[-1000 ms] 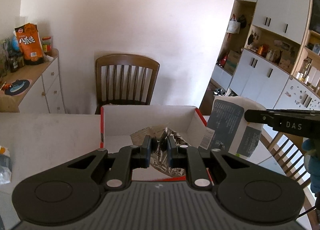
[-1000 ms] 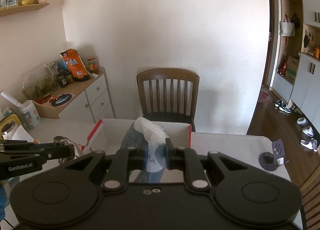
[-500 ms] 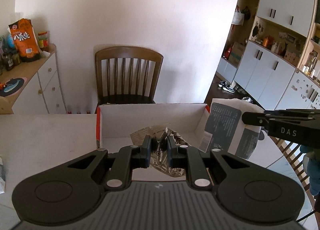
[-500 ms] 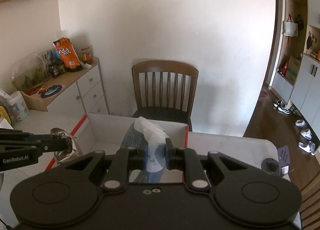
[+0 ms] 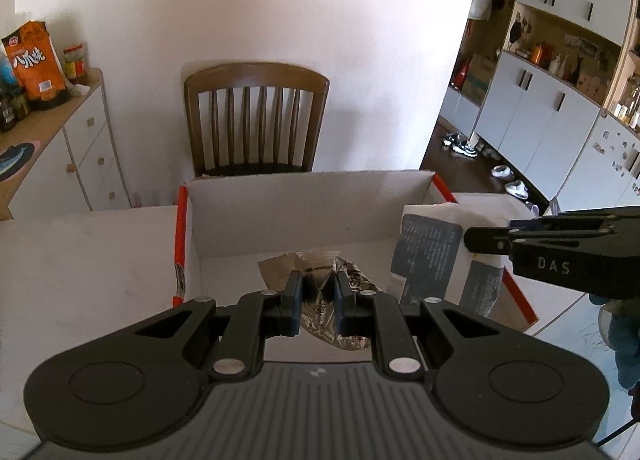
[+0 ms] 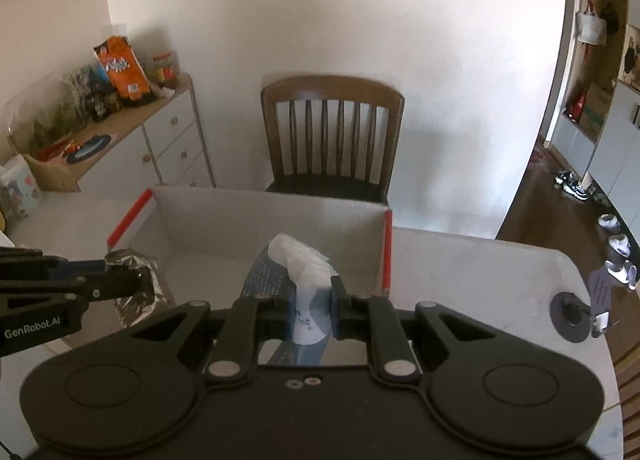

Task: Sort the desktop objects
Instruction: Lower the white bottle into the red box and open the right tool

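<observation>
L gripper (image 5: pixel 316 302) jaws grip crinkled silver foil bag (image 5: pixel 344 292), centre frame, above white cardboard box w/ red edges (image 5: pixel 304 212). R gripper (image 6: pixel 311 310) jaws grip blue-white tissue pack (image 6: pixel 298 276) over same box.

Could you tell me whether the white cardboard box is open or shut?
Open: the white cardboard box has no lid on top, so its bare inner walls and floor show.

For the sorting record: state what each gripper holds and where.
Left gripper: crinkled foil wrapper, pinched at its near edge. Right gripper: tissue pack, pinched at its near end.
</observation>
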`<state>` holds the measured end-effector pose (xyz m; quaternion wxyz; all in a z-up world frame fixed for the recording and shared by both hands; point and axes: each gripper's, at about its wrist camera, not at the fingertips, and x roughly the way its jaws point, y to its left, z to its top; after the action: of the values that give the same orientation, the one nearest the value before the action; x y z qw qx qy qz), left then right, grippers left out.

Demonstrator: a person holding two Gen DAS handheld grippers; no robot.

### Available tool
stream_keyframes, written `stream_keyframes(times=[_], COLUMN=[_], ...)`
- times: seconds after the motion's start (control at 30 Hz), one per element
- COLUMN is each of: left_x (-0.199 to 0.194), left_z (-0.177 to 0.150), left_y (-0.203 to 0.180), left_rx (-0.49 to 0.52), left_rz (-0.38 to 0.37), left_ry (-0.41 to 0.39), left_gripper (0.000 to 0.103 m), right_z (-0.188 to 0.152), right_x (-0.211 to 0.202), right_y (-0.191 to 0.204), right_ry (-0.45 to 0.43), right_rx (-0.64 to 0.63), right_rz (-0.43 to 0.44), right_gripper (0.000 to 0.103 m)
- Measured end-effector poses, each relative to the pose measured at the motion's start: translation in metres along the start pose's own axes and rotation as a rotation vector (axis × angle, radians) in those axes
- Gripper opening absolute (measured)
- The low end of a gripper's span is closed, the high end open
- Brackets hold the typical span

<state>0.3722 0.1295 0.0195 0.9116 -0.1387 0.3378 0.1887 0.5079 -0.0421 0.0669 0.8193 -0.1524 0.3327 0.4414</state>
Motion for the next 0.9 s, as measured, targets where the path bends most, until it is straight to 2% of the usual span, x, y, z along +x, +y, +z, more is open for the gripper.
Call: stream_keyframes(times=[0.5, 0.9], left_x=[0.031, 0.039], left_z=[-0.013, -0.021], left_y=[0.008, 0.012], left_rx=[-0.011, -0.016], left_rz=[0.003, 0.003], left_ry=[0.073, 0.122], left_gripper=[0.015, 0.015], right_z=[-0.007, -0.016], right_x=[0.033, 0.043], right_y=[0.003, 0.012], right_ry=[0.074, 0.098], right_rx=[-0.006, -0.058], right_rz=[0.052, 0.036], right_gripper=[0.016, 0.016])
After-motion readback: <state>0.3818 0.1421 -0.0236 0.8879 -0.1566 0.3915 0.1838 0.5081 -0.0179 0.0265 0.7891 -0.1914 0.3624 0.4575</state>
